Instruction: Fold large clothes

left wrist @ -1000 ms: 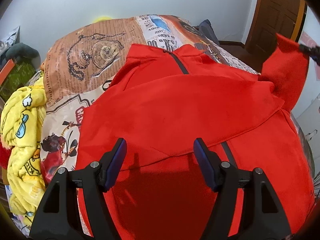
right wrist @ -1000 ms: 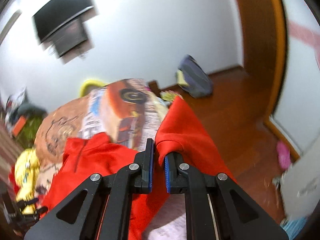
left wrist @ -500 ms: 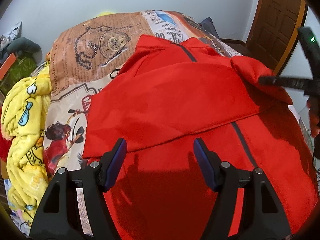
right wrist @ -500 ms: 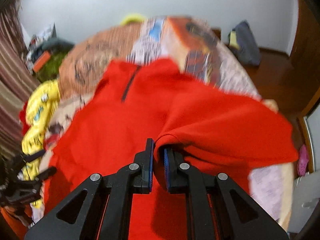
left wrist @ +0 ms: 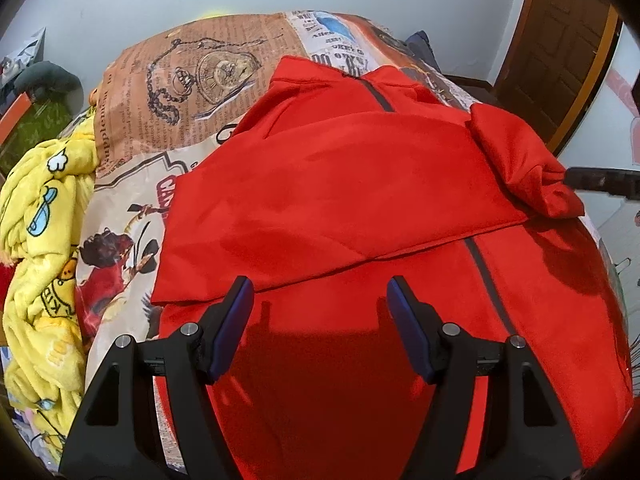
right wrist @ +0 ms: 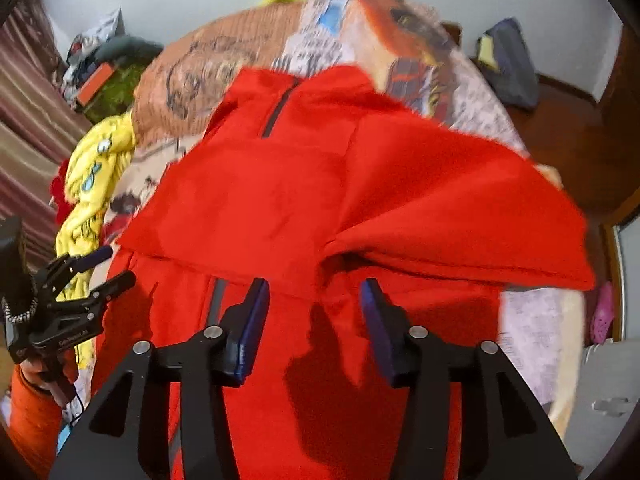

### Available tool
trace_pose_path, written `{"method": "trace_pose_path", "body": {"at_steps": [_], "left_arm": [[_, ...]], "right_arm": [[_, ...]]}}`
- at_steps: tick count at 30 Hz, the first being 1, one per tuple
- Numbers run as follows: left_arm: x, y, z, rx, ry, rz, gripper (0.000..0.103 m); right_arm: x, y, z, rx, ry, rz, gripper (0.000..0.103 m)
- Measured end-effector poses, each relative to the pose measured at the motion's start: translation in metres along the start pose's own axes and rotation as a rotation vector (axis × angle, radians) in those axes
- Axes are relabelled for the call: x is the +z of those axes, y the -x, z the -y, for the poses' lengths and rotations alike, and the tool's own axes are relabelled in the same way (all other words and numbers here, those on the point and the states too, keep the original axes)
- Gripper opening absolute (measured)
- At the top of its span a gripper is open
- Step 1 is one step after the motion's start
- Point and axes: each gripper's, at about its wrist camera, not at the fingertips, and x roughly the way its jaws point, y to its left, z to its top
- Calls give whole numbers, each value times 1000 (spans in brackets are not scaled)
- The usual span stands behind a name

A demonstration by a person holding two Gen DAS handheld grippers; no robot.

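Note:
A large red zip jacket (left wrist: 352, 184) lies spread on the bed, collar at the far end, dark zipper down the middle. One sleeve lies folded across the chest. The other sleeve (left wrist: 524, 168) sits bunched at the right shoulder; in the right wrist view it (right wrist: 452, 216) drapes over the body. My left gripper (left wrist: 320, 320) is open and empty above the jacket's lower part. My right gripper (right wrist: 314, 320) is open and empty just short of the sleeve's cuff. The left gripper also shows at the left of the right wrist view (right wrist: 100, 276).
A printed bedsheet (left wrist: 192, 84) covers the bed. A yellow cartoon blanket (left wrist: 40, 240) is heaped along the left edge. A brown door (left wrist: 560, 40) stands at the right. A dark bag (right wrist: 508, 64) lies on the wooden floor beyond the bed. Pink slippers (right wrist: 602, 312) lie at the right.
My right gripper carried the sleeve from the air over onto the jacket body, then opened and let it go. The left gripper stayed open and drew back slightly.

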Motion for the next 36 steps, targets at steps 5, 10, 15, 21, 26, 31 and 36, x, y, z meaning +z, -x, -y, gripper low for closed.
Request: {"method": "trace_pose_path", "body": {"at_steps": [5, 10, 15, 21, 26, 31, 36], "left_arm": [[5, 1, 9, -2, -14, 4, 68], [5, -3, 15, -5, -21, -2, 68], [5, -13, 15, 5, -20, -25, 68], [5, -21, 11, 8, 7, -40, 68], [3, -20, 7, 10, 18, -30, 68], [0, -18, -1, 18, 24, -20, 68], [-3, -9, -11, 14, 39, -2, 68]], "right_arm": [[-2, 14, 66, -19, -233, 70, 54], [-12, 3, 138, -35, -500, 70, 54], [-22, -21, 176, 32, -682, 54, 54], [-9, -35, 181, 38, -680, 110, 55], [2, -42, 182, -76, -638, 115, 28], [5, -20, 179, -90, -608, 160, 11], [19, 25, 148, -74, -499, 267, 8]]}}
